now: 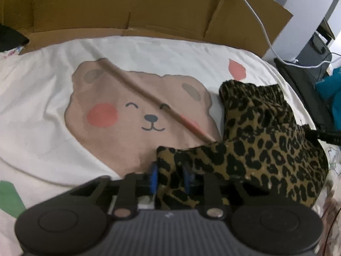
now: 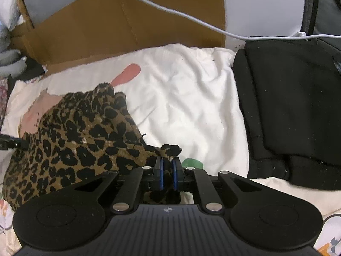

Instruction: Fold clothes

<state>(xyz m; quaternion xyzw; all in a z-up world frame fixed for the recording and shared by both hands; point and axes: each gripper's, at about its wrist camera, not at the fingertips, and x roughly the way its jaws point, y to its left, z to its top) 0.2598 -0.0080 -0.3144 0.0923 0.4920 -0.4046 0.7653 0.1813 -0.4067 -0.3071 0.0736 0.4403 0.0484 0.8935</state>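
Note:
A leopard-print garment [image 1: 262,140] lies bunched on a white bedsheet with a bear picture [image 1: 132,115]. My left gripper [image 1: 170,170] is shut on the garment's near left corner, the cloth pinched between its blue pads [image 1: 153,177]. In the right wrist view the same leopard-print garment [image 2: 81,145] spreads to the left. My right gripper [image 2: 167,166] is shut on its right corner, a tuft of cloth sticking up past the blue pads [image 2: 176,176]. The other gripper's dark tip shows at each view's edge, beside the cloth.
Brown cardboard [image 1: 127,8] stands along the bed's far edge. A white cable [image 2: 191,19] hangs across it. Black folded fabric [image 2: 294,111] lies at the bed's right side. A teal cloth [image 1: 332,93] and dark items sit off the right edge.

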